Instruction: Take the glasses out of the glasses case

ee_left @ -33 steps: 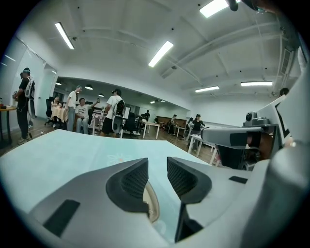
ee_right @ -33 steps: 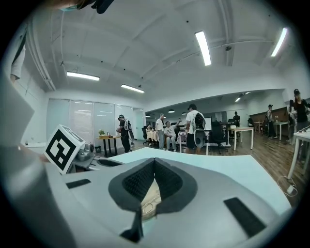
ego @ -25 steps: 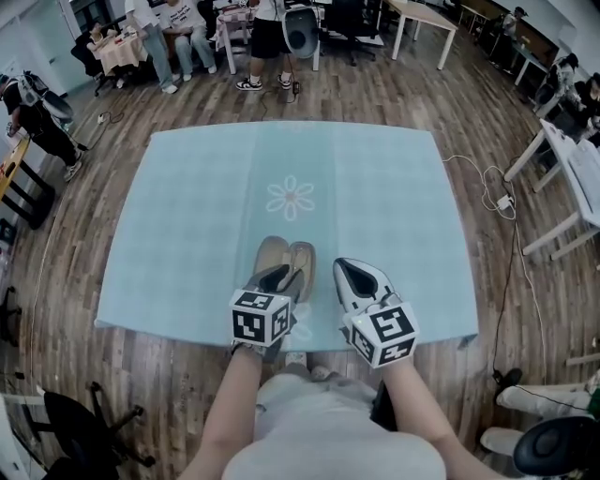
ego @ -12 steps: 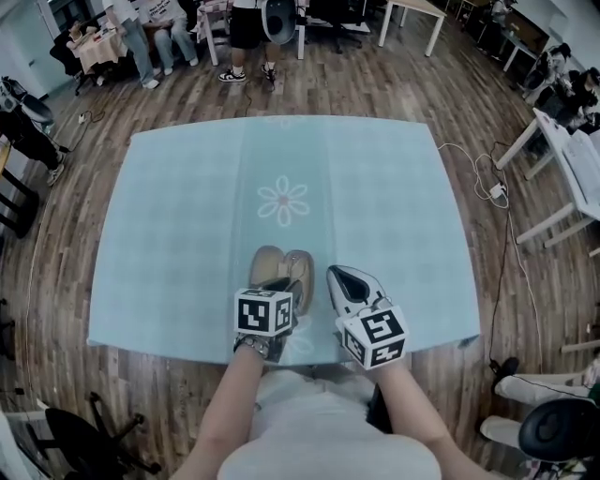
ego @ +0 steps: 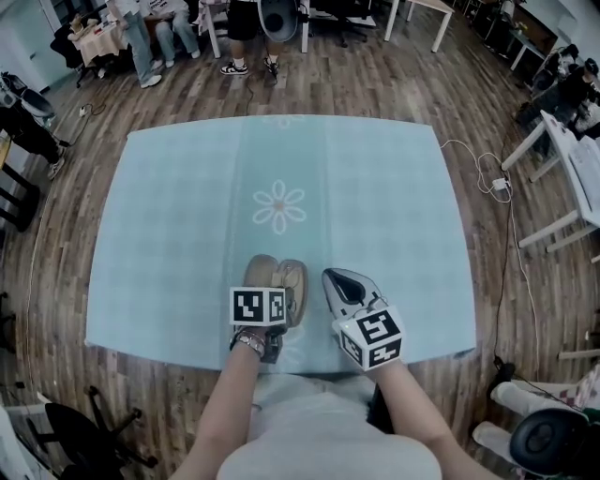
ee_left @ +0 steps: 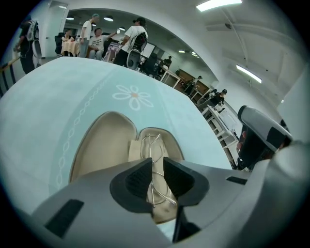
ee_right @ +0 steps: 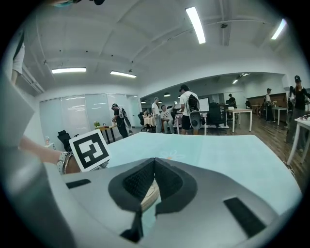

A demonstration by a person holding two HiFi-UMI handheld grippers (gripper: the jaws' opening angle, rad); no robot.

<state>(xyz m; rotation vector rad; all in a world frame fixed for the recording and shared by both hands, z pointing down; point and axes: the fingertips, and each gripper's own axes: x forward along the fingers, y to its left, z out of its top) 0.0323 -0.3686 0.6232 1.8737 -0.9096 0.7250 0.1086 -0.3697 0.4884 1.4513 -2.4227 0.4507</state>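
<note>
A beige glasses case [ee_left: 101, 145] lies open on the pale blue tablecloth [ego: 187, 206] near its front edge, and shows in the head view too [ego: 267, 275]. Thin wire-framed glasses [ee_left: 156, 150] rest in its right half. My left gripper [ee_left: 158, 167] points steeply down into that half. Its jaws are closing, with the wire frame in the gap between the pads, which stand clear of it. My right gripper [ego: 330, 277] hovers just right of the case. Its fingertips meet [ee_right: 155, 161] with nothing held, and the case's edge [ee_right: 149, 193] shows below them.
A white flower print [ego: 279, 206] marks the cloth's middle. People stand and sit near chairs beyond the far edge [ego: 244, 28]. White desks [ego: 572, 159] and a floor cable [ego: 492, 187] lie to the right. The left gripper's marker cube [ee_right: 89, 150] is close beside the right gripper.
My left gripper has sunk onto the open case and rolled, so its marker cube now faces upward. The right gripper has dropped slightly beside the case.
</note>
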